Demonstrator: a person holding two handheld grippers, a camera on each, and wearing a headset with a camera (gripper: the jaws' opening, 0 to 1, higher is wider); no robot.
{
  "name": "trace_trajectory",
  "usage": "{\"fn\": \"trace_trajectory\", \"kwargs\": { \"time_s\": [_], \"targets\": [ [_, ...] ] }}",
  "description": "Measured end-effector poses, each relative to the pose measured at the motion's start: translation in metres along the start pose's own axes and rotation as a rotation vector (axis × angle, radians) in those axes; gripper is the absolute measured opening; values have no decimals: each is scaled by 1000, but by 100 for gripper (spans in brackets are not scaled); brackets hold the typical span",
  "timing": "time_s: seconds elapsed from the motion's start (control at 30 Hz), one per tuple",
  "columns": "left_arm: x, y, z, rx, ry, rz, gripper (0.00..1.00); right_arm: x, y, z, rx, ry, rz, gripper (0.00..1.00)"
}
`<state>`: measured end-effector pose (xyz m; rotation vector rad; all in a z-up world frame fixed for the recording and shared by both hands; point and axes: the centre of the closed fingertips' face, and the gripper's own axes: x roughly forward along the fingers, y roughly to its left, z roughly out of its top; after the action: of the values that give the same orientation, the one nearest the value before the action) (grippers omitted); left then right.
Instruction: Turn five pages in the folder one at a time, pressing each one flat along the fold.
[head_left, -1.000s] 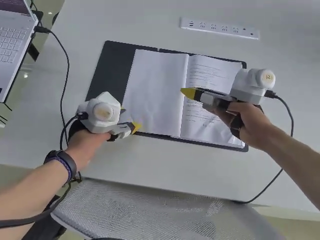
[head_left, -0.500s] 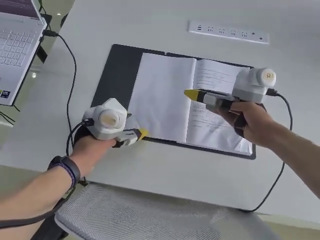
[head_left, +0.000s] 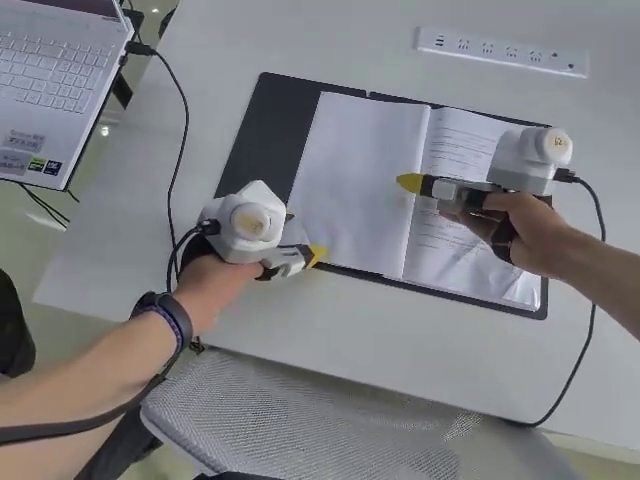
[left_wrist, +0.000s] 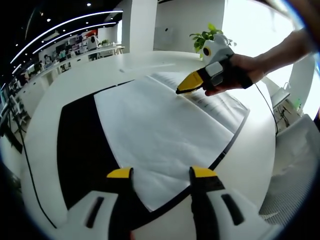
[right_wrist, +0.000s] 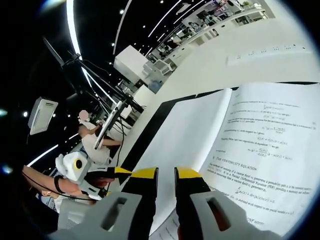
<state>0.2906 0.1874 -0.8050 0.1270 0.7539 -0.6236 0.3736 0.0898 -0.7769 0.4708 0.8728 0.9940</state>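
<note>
A black folder (head_left: 268, 130) lies open on the white table. Its left page (head_left: 360, 185) is blank and its right page (head_left: 470, 225) is printed. My left gripper (head_left: 315, 256) rests at the near left corner of the blank page. In the left gripper view the left gripper (left_wrist: 161, 173) is open, its yellow tips on either side of that corner of the blank page (left_wrist: 160, 130). My right gripper (head_left: 408, 183) is shut, with its tip just left of the fold on the blank page. The right gripper (right_wrist: 166, 173) points along the fold with nothing between its jaws.
A laptop (head_left: 55, 70) sits at the far left and a black cable (head_left: 180, 140) runs past the folder's left side. A white power strip (head_left: 500, 50) lies behind the folder. A mesh chair seat (head_left: 300, 420) is below the table's near edge.
The head camera has shifted, so the whole scene sits further right. The right gripper's tip has slid slightly left across the fold. The left gripper stays at the page corner.
</note>
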Motion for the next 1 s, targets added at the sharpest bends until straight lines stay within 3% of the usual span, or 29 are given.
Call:
{"fn": "trace_trajectory", "kwargs": {
  "time_s": [0.27,0.6,0.63,0.7,0.9,1.0],
  "targets": [
    [0,0,1,1,2,1,43,2,-11,-4,21,-9,-8,0],
    [-2,-1,3,1,0,3,43,2,-13,-3,46,-16,26,0],
    [-2,-1,3,1,1,3,43,4,-23,-1,47,-12,32,0],
    [-2,-2,3,-2,0,2,43,5,-23,-1,39,-6,44,0],
    [1,0,2,-15,-1,5,44,7,-29,16,112,-72,60,0],
    [0,0,2,-18,-1,4,43,9,-43,29,137,-96,44,0]
  ]
}}
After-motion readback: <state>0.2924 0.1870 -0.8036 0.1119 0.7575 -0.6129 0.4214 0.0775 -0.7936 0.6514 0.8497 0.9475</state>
